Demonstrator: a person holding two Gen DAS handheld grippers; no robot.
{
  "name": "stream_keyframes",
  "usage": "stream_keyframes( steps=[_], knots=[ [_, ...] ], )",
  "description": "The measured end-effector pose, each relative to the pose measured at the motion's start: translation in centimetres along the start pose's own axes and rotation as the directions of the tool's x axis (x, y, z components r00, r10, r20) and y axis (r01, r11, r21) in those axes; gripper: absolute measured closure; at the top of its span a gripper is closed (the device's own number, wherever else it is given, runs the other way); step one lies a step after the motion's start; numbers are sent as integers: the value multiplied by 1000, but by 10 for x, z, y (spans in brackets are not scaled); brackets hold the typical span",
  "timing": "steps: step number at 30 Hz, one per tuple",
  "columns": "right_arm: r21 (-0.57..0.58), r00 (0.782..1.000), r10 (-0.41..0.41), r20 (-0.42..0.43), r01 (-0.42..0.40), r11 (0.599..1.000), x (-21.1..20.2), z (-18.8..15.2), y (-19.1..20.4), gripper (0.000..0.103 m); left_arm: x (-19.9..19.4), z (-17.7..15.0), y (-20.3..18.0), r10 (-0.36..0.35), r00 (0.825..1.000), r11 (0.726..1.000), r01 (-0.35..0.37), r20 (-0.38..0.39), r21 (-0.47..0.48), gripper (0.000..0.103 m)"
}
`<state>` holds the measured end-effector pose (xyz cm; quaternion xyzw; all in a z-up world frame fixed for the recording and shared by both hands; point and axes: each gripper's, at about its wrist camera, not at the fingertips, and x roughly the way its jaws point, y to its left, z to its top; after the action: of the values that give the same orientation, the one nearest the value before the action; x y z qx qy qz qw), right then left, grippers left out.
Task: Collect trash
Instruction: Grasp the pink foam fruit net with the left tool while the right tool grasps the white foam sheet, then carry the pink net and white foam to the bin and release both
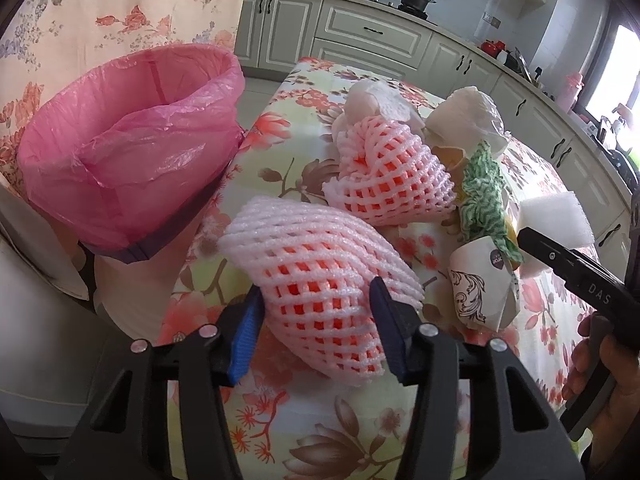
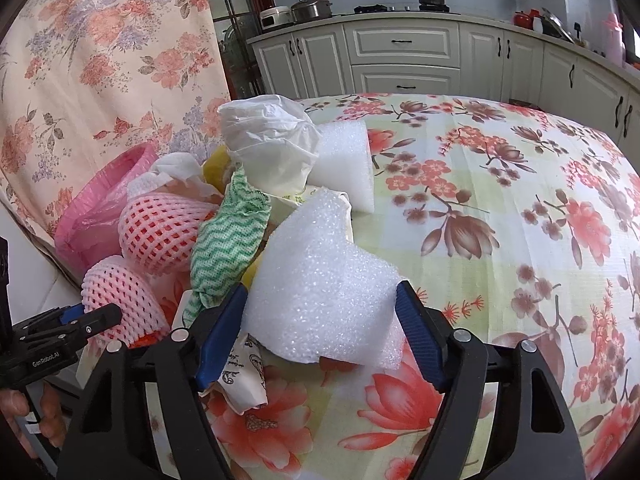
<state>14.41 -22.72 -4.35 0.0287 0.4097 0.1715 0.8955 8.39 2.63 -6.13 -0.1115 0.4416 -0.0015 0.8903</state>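
Step in hand: pick-up stage of trash collection, both tools engaged at once. Left gripper: fingers apart, straddling the near foam fruit net, pads at or close to its sides; whether they already press it I cannot tell. Right gripper: fingers set against both sides of the near white foam piece, apparently clamped on it, piece resting at table level. Next move, by judgement: left fingers close on the net, then lift and carry it left to the pink-lined bin, which stands just off the table's left edge, mouth open; the soft net calls for a light squeeze. Count on the floral tablecloth: 2 pink foam nets, the second farther back; 2 white foam pieces, the other at the far side of the pile; 1 green zigzag cloth; 1 white plastic bag; 1 printed paper wrapper; crumpled tissue, number unclear. Bin: 1.
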Motion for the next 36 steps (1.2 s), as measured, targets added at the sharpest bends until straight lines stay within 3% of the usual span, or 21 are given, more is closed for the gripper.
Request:
stream_keyframes(
  steps=[14, 36],
  knots=[
    [-32, 998, 2, 60, 0, 999, -31, 2, 5, 34, -20, 2, -5, -34, 999, 999, 33, 28, 15, 70],
    [-56, 992, 0, 128, 7, 998, -60, 14, 14, 34, -69, 11, -6, -16, 992, 999, 11, 121, 46, 70]
  ],
)
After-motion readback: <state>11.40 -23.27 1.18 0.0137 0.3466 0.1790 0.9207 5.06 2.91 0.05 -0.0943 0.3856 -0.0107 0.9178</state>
